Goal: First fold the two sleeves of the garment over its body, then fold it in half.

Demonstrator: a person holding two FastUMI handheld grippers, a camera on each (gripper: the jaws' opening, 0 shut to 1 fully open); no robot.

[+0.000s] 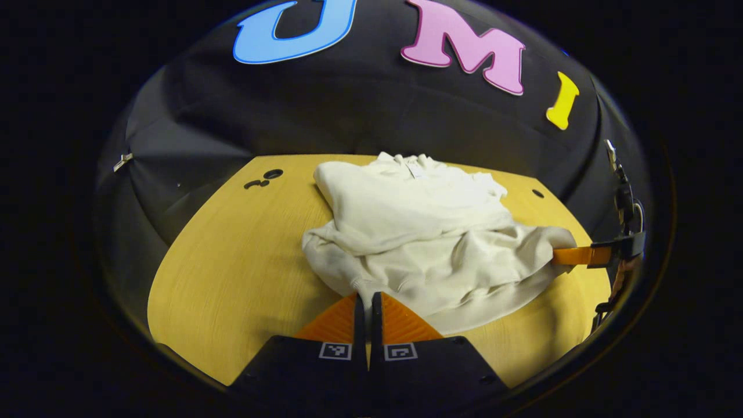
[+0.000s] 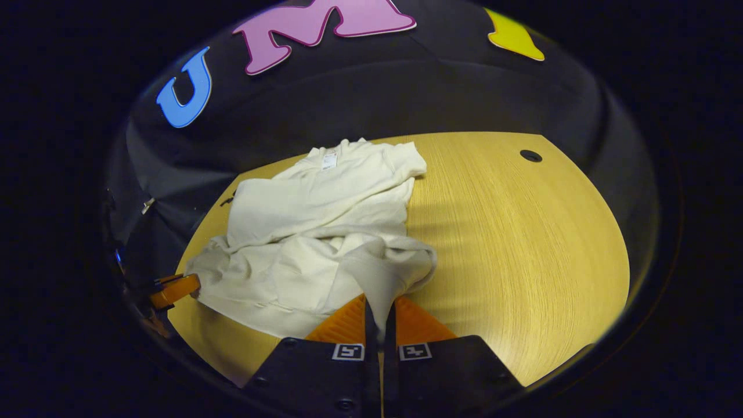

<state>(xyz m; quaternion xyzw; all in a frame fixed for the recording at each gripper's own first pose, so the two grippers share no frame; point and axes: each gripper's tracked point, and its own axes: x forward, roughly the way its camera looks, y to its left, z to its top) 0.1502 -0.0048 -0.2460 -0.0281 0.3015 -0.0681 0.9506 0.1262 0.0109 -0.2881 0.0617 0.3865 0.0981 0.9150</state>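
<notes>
Garment [image 1: 418,232] edges pinched by left gripper [image 1: 368,305] and right gripper [image 2: 380,313]; table [image 2: 522,244] bare rightward.

both views sit low and close over the table [image 1: 232,273], looking across it toward the wall. the left gripper view looks from the shirt's [image 1: 418,232] left near edge, the right gripper view from its right; both share the shirt.
</notes>
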